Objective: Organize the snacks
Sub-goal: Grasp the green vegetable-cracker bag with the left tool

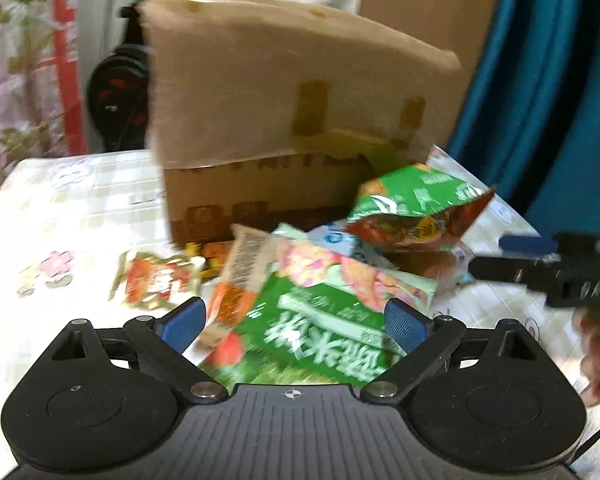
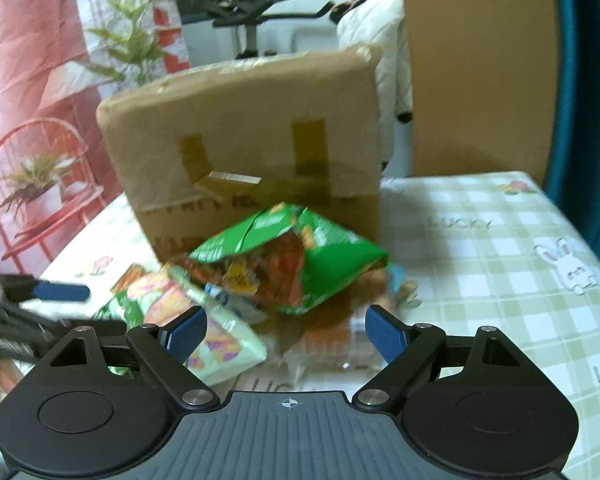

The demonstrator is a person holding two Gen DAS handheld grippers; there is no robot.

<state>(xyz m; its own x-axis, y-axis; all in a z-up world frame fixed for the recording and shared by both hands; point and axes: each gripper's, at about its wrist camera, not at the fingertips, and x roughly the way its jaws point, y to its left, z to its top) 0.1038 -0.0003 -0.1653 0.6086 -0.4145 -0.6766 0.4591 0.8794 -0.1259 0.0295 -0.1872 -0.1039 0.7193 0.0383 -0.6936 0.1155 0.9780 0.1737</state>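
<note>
A pile of snack packets lies on the table in front of a cardboard box [image 1: 284,128], which also shows in the right wrist view [image 2: 252,148]. A green and red packet [image 1: 416,208] tops the pile; it shows again in the right wrist view [image 2: 288,264]. A flat green packet [image 1: 312,340] lies between the fingers of my open left gripper [image 1: 294,322]. A small red and gold packet [image 1: 156,280] lies to the left. My right gripper [image 2: 286,334] is open, just before the pile, over a pale flowery packet [image 2: 216,340]. Neither gripper holds anything.
The table has a checked cloth [image 2: 500,264] with bare room on the right. The box's flap stands upright. A blue chair back [image 1: 548,92] is at the right. My right gripper shows at the right edge of the left wrist view [image 1: 540,264].
</note>
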